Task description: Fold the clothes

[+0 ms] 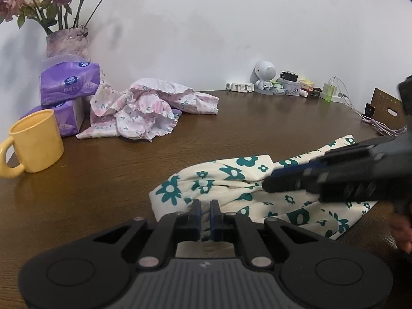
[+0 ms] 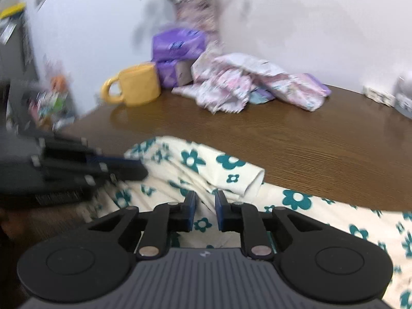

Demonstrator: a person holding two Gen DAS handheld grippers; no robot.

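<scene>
The cream garment with teal flowers [image 1: 231, 177] lies bunched at the near table edge, not yet folded. Its hem is pinched by the left gripper [image 1: 205, 207]. The right gripper [image 2: 205, 198] stands slightly spread over the cloth, gripping nothing. The pink floral garment [image 1: 144, 108] lies crumpled at the far left, untouched.

The left tongs [image 1: 205, 207] point downward with jaws pinched nearly together; the right tongs [image 2: 205, 197] also tilt downward, their jaws a small gap apart

Brown wooden table [image 1: 257, 128], 2 garments [image 1: 231, 177], yellow mug [image 1: 38, 141], tissue packs [image 1: 69, 82]
</scene>
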